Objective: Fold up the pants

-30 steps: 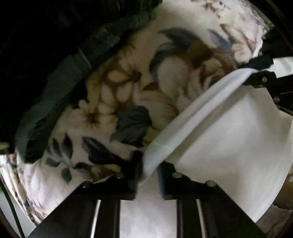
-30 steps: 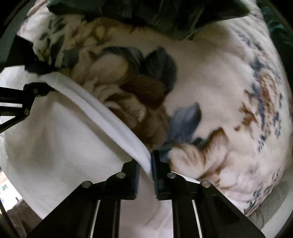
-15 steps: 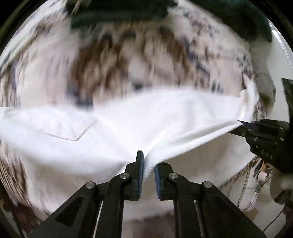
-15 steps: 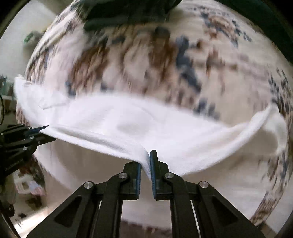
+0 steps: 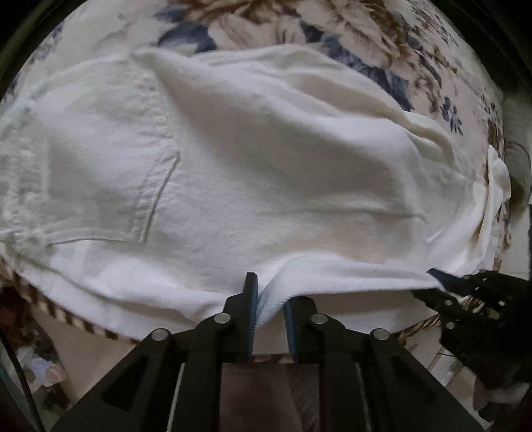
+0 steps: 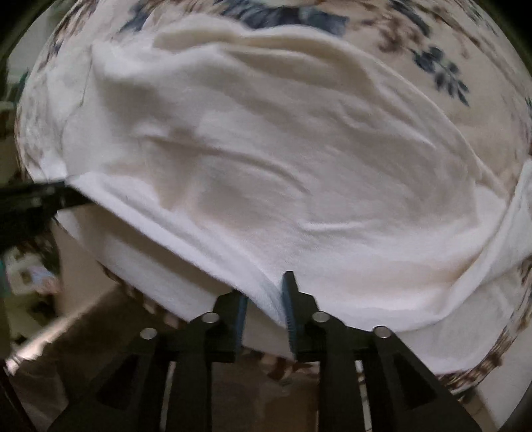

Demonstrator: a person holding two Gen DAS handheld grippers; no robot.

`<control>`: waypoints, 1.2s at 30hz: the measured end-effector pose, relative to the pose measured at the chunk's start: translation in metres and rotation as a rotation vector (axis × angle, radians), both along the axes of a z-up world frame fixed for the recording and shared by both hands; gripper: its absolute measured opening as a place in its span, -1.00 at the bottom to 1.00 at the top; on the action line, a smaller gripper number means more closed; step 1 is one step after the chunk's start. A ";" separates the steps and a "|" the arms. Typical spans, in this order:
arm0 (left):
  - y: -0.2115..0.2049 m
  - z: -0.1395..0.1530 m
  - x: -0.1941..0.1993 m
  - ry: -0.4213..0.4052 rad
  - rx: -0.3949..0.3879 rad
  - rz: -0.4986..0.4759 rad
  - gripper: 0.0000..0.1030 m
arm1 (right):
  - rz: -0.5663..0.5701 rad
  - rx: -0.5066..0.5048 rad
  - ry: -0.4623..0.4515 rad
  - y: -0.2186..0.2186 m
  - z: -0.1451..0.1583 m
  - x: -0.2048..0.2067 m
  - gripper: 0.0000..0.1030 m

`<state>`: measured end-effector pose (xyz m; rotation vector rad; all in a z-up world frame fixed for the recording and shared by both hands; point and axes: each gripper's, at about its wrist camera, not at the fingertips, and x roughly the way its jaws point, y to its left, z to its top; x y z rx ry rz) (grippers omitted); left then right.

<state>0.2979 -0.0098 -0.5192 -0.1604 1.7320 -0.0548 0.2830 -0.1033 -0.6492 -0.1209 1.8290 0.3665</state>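
White pants (image 5: 252,166) lie spread across a floral blanket; a back pocket (image 5: 109,186) shows at the left. They also fill the right wrist view (image 6: 266,159). My left gripper (image 5: 270,309) has its jaws a little apart, with the near fabric edge still between them. My right gripper (image 6: 264,299) stands the same way, jaws parted around the near edge. The right gripper shows in the left wrist view (image 5: 465,292) at the pants' right edge. The left gripper shows in the right wrist view (image 6: 36,196) at the left edge.
The floral blanket (image 5: 349,30) covers the bed beyond the pants and shows in the right wrist view (image 6: 439,66). Its striped border (image 5: 66,315) runs along the near bed edge. Floor clutter (image 6: 30,272) lies below at the left.
Both grippers carried the pants' edge toward the near side of the bed and lowered it, so the fabric now lies spread flat. Both jaws have parted from tightly shut.
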 end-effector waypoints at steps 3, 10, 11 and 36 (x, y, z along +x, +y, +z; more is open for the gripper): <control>-0.012 0.020 -0.007 -0.038 0.033 -0.020 -0.57 | -0.169 0.076 0.028 -0.029 0.016 0.009 0.95; -0.041 0.056 -0.001 -0.126 0.066 -0.050 1.00 | -0.646 0.060 -0.030 -0.143 0.055 0.020 0.95; -0.042 0.056 0.001 -0.140 0.080 -0.053 1.00 | -0.692 0.030 -0.054 -0.159 0.060 0.021 0.95; -0.109 0.026 0.034 -0.249 0.178 -0.194 1.00 | -1.417 0.059 -0.050 -0.370 -0.003 -0.060 -0.47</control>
